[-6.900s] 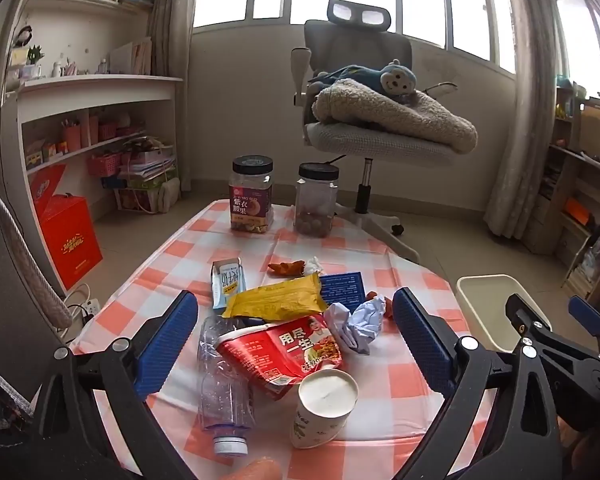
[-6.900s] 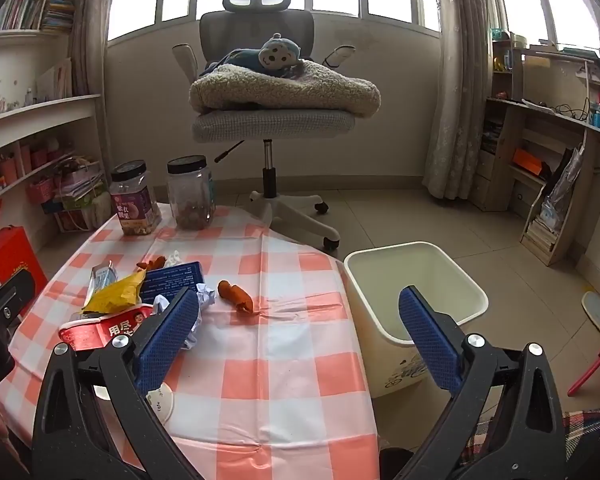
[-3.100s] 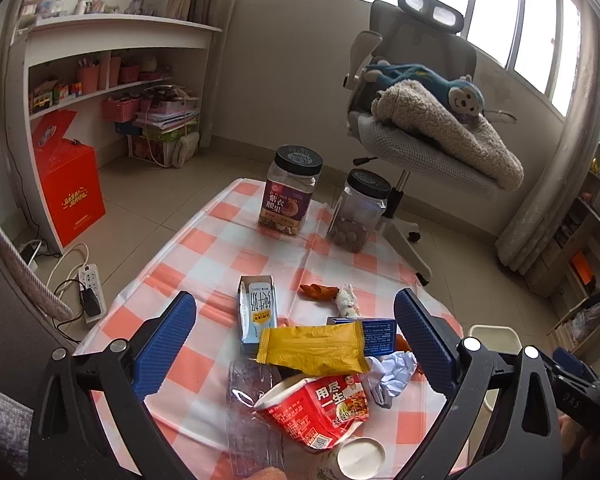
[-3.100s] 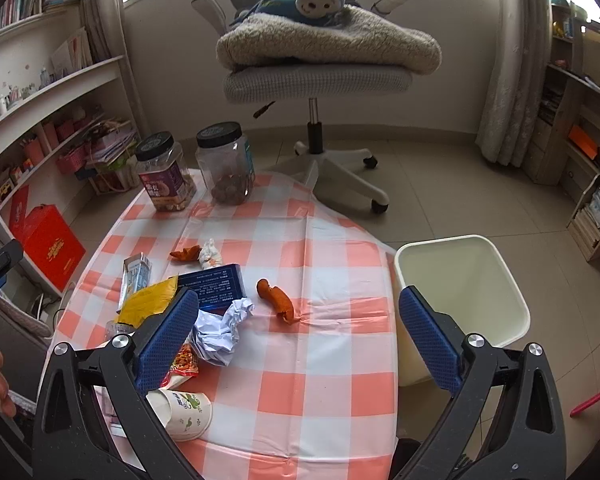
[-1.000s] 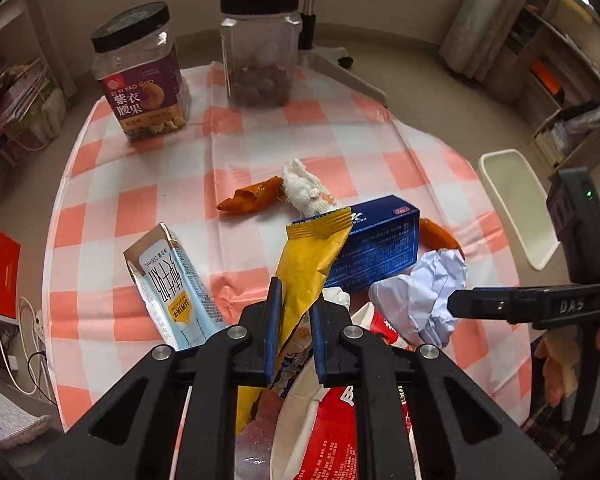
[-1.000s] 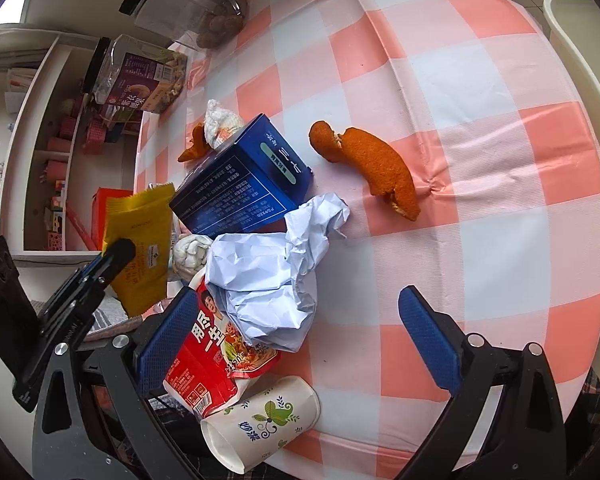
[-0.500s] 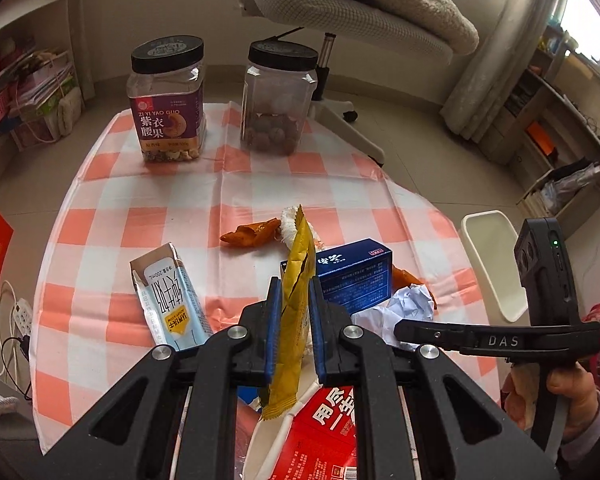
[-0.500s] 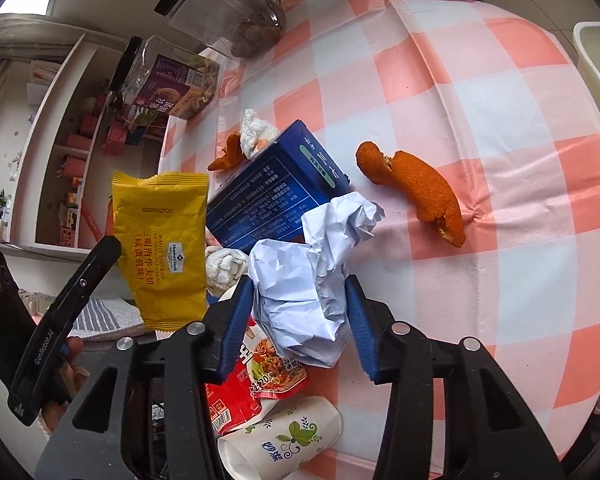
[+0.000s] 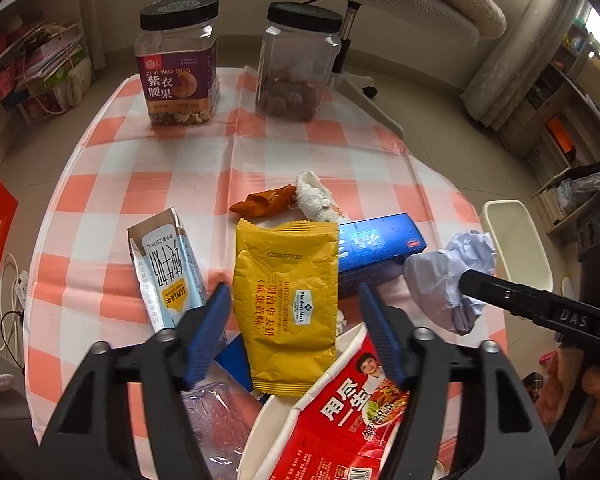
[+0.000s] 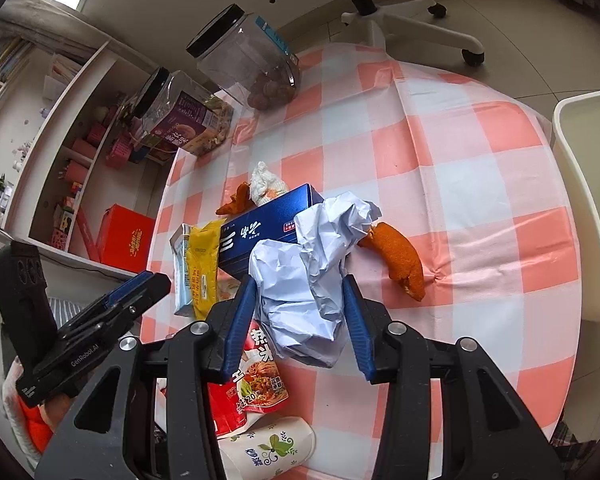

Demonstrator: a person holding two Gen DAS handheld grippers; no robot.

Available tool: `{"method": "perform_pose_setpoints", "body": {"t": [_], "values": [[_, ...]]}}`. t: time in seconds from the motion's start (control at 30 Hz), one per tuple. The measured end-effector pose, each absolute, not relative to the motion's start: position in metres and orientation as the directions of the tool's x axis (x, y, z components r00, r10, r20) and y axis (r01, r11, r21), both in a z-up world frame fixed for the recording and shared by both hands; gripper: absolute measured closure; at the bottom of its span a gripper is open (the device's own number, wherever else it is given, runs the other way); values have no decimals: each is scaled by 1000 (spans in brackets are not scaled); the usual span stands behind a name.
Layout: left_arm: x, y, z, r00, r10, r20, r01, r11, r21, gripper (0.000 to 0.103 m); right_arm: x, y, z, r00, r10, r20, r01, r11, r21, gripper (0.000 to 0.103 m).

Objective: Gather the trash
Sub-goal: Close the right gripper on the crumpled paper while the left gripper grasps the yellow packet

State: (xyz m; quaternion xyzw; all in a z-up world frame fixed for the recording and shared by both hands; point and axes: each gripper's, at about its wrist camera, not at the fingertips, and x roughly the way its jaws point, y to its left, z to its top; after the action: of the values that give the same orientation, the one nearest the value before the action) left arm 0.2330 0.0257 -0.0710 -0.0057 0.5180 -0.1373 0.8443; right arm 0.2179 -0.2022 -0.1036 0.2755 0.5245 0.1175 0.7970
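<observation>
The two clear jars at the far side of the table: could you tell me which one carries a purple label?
The jar on the left in the left wrist view: purple label, pale nuts inside. Its neighbour, the unlabelled jar, holds dark round pieces.

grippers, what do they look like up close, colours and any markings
Both are black plastic frames with silver bolts and two fingers faced in ribbed blue pads. The left gripper shows "GenRobot.AI" in white on its side in the right wrist view; the right gripper shows "DAS" on its side in the left wrist view. Each has a black box-shaped body above the handle. No cables show.
</observation>
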Motion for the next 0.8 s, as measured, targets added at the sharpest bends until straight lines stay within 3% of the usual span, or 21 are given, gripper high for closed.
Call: {"method": "perform_pose_setpoints", "body": {"t": [0.13, 0.23, 0.37, 0.4, 0.47, 0.57, 0.8], "values": [[240, 14, -86, 373, -207, -904, 227, 966, -127, 19, 218, -207, -103, 432, 476, -766, 109, 816, 568, 61], [246, 5, -102, 344, -138, -929, 226, 972, -61, 19, 216, -209, -102, 432, 479, -764, 103, 815, 570, 61], [254, 7, -119, 305, -153, -940, 215, 973, -89, 19, 216, -211, -100, 434, 486, -759, 95, 813, 575, 61], [254, 7, -121, 301, -159, -940, 221, 971, -94, 23, 215, -211, -99, 437, 488, -756, 92, 812, 577, 61], [254, 5, -125, 293, -165, -942, 235, 967, -97, 52, 214, -211, -97, 442, 492, -750, 85, 809, 581, 61], [247, 2, -116, 353, -154, -923, 244, 967, -68, 66, 212, -211, -92, 451, 495, -743, 72, 810, 582, 61], [237, 9, -72, 481, -234, -845, 223, 965, -140, 73, 210, -217, -78, 493, 486, -721, 41, 815, 577, 61]]}}
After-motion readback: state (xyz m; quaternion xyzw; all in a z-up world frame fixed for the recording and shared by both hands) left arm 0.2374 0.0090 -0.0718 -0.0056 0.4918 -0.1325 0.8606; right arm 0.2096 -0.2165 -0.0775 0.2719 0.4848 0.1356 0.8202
